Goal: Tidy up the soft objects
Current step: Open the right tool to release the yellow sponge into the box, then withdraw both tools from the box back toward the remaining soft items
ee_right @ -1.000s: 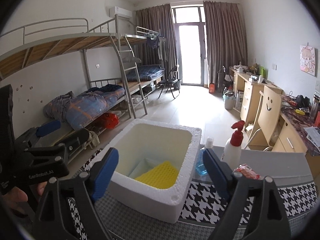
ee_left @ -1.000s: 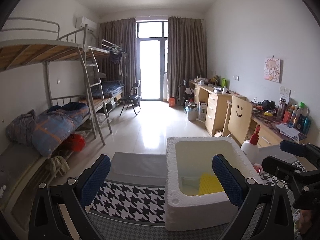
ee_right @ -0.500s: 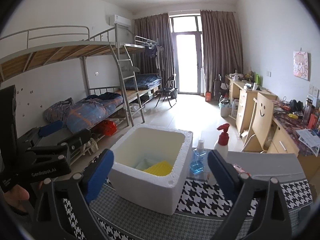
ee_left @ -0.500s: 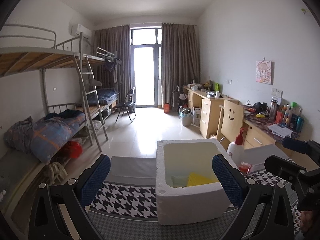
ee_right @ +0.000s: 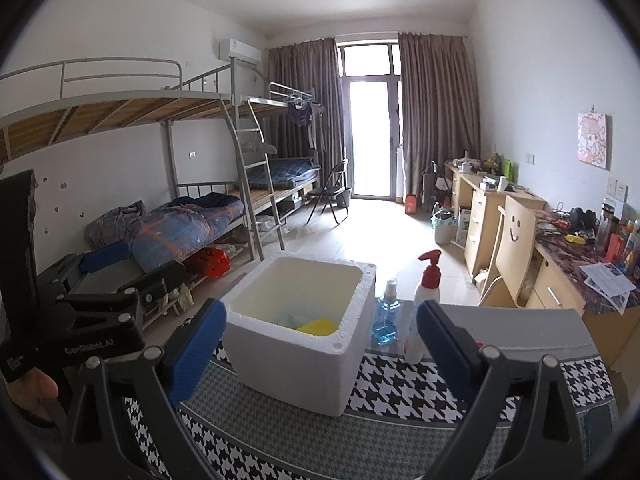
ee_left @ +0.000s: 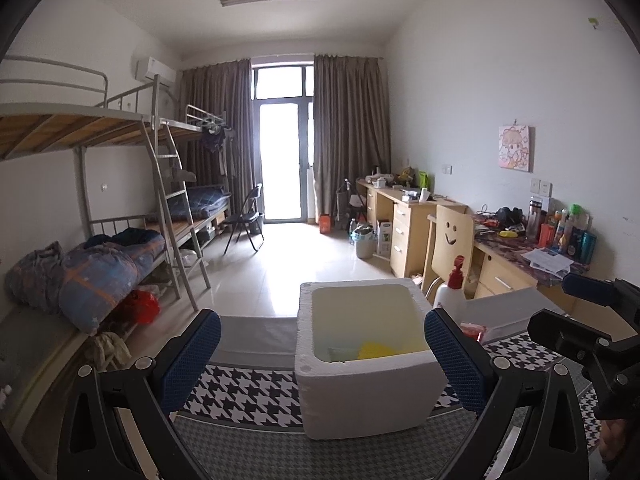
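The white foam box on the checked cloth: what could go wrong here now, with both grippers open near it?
1. The white foam box looks light; a bump from the right gripper or left gripper could shift it.
2. The red-capped white spray bottle and small blue liquid bottle stand beside it and might topple.
3. The yellow textured item lies deep inside, so reaching it risks scraping the foam rim.

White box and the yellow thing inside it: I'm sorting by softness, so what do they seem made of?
The white box looks like expanded polystyrene foam: thick walls, matte finish, a beaded, crumbly rim. The yellow thing seems to be a soft sponge or scrubbing pad, judging by its dotted, textured face, though too little shows to be sure.
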A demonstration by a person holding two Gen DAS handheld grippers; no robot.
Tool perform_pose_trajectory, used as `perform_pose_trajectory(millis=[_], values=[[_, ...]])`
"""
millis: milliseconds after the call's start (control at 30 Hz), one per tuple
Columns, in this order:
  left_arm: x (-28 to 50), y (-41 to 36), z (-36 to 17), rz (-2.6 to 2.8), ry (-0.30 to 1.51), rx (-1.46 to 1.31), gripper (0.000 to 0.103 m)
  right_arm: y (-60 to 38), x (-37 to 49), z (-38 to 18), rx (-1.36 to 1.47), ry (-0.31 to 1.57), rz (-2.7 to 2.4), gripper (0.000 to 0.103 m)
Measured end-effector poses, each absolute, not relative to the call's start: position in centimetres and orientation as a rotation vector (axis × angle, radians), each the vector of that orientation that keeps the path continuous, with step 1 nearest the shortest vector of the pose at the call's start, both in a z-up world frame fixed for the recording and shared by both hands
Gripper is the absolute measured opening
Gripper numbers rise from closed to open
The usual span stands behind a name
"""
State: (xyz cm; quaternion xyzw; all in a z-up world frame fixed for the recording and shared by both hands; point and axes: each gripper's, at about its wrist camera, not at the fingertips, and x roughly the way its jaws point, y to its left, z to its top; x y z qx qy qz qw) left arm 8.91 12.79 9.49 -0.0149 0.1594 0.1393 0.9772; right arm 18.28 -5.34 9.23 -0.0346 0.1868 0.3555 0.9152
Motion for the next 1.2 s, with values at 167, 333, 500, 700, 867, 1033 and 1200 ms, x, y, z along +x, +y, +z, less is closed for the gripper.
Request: perform_pose_trajectory(millis=[167, 333, 500, 700, 867, 1033, 1200], values=[[8.1, 12.0, 9.7, 0.26, 0.308, -0.024, 0.102, -6.1, 17.6, 9.4, -0.071, 0.369, 0.726, 0.098], [7.3, 11.5, 9.6, 0.239, 0.296, -0.019, 0.102, -7.1, 16.7, 9.2, -0.067, 0.36, 0.724, 0.098], [6.5, 10.7, 9.4, 0.222, 0.288, -0.019, 0.102, -8.1, 16.1, 9.0, -0.052, 0.355, 0.717, 0.098], [5.9, 9.9, 8.8, 0.21, 0.281, -0.02, 0.102, -8.9, 15.2, 8.8, -0.06, 0.344, 0.705, 0.098], [5.4, 9.4, 8.3, 0.184, 0.283, -0.035, 0.102, -9.6, 14.8, 8.7, -0.05, 0.334, 0.697, 0.098], [4.9, 8.8, 8.0, 0.168, 0.275, -0.04, 0.102, -10.5, 14.0, 8.3, -0.041, 0.331, 0.676, 0.098], [4.7, 8.3, 7.7, 0.153, 0.268, -0.042, 0.102, -11.5, 13.2, 7.7, -0.039, 0.322, 0.665, 0.098]])
